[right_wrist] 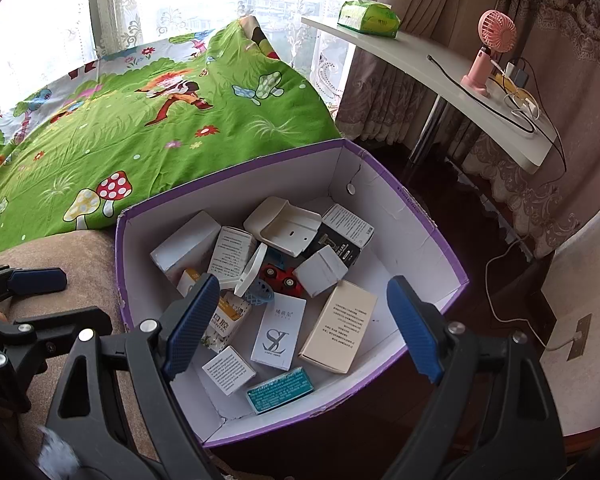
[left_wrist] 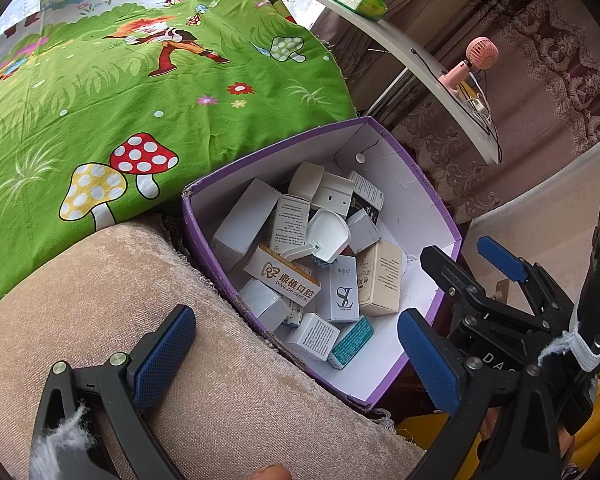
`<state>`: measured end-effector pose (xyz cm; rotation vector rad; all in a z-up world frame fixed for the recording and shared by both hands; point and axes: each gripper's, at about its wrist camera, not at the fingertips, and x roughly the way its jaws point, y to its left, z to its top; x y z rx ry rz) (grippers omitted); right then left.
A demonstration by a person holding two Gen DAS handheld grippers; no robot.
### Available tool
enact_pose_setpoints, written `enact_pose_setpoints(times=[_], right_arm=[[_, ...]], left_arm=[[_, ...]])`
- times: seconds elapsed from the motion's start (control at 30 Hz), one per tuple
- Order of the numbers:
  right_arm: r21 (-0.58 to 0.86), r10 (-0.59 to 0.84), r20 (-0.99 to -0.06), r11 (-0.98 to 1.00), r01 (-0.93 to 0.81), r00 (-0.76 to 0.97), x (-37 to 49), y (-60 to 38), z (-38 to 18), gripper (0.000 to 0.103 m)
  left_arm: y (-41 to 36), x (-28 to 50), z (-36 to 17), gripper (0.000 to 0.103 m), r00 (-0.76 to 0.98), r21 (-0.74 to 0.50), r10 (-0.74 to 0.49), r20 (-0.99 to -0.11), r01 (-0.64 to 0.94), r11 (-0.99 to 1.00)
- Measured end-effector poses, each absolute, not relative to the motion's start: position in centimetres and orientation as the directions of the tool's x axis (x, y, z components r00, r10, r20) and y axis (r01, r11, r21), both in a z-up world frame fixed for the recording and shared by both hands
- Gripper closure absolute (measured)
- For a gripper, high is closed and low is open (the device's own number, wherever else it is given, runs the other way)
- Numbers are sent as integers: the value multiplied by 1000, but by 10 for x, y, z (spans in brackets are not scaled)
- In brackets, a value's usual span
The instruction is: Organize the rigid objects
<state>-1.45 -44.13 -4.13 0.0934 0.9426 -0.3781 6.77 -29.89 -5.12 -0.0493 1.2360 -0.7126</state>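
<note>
- Purple cardboard box (right_wrist: pixel 416 216), open-topped, ahead of and below the right hand-held gripper (right_wrist: pixel 300 324), filled with loose small cartons.
- Right hand-held gripper: jaws wide apart, nothing between the blue pads, poised over the near half of the box.
- Directly between its fingers in view: white "SL" carton (right_wrist: pixel 278 332); cream carton (right_wrist: pixel 340 326) toward the right finger; teal carton (right_wrist: pixel 280 390) nearer, at the box's near wall.
- Red toy car (right_wrist: pixel 282 278) and white scoop (right_wrist: pixel 252 270) farther ahead, mid-box.
- Left hand-held gripper (left_wrist: pixel 296 356): jaws equally wide, empty, left finger over the beige sofa cushion (left_wrist: pixel 100 300), right finger past the box's near corner.
- Green cartoon blanket (left_wrist: pixel 140 80) beyond the box, to the left.
</note>
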Motion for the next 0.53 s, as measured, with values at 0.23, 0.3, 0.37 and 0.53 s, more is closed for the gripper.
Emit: enact_pose_setpoints(times=[0.23,0.3,0.37,0.53], right_arm=[[-83,-273,-805,931,356,527,-14,-442,-42,16],[-85,-275,-804,930,356,527,-15,-442,-41,16],[-84,-275,-804,930,358,527,-15,-442,-42,16],[-83,-277,-805,928,363,525,-16,-444,-42,16]], left_arm=[[-299,68,-51,1,144,-404,-519,-842,469,785],[-300,68,-52,1,144,-402,-518,-843,470,786],[-300,69,-52,1,145,-399,-516,-844,472,786],[-304,69,-52,1,157,-372,-498,-853,485,791]])
